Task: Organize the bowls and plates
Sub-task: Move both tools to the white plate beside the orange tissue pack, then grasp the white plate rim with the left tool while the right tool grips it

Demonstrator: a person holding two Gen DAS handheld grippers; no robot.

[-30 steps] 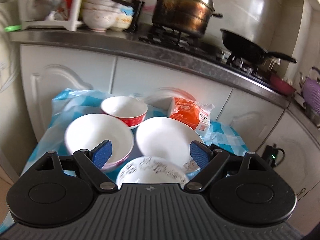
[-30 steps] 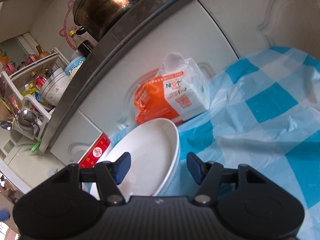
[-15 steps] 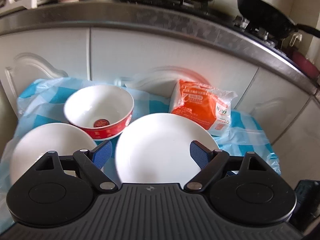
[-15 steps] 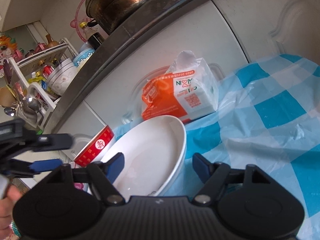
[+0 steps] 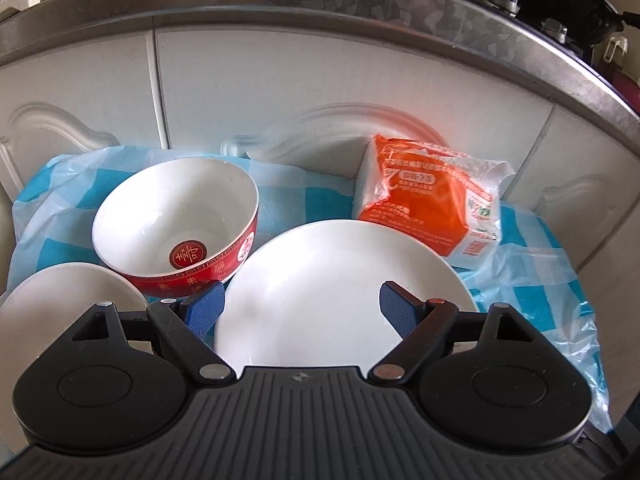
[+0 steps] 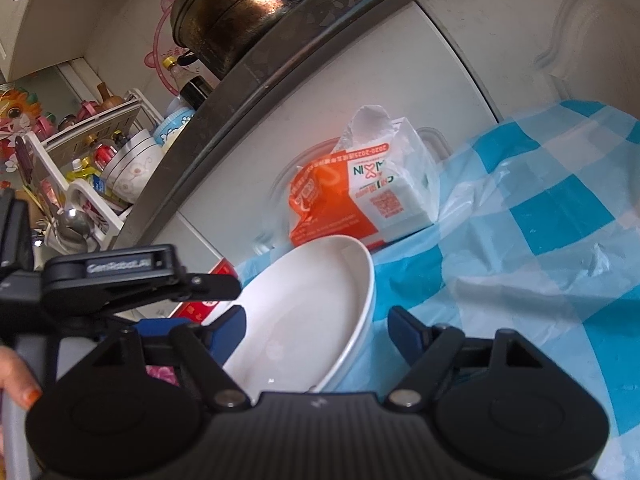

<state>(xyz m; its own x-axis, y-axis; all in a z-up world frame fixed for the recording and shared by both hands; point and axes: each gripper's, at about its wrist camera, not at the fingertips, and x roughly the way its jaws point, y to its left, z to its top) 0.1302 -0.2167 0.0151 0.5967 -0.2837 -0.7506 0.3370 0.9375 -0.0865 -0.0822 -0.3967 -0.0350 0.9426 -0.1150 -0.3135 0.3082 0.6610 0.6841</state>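
Plate (image 5: pixel 332 280), white, lies flat and mouth-up at the middle of the checked cloth (image 6: pixel 560 216). Red bowl (image 5: pixel 176 220) upright beside it. Orange packet (image 5: pixel 424 208) behind shows "2020-2023". Left gripper (image 5: pixel 302 308): fingers apart above the plate. Right gripper (image 6: pixel 316 330): jaws just widened, straddling the plate's rim without touching it.

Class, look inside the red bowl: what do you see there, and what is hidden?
Inside the red bowl only a round red emblem shows on the white bottom; no food. Its near base is hidden behind the white plates.
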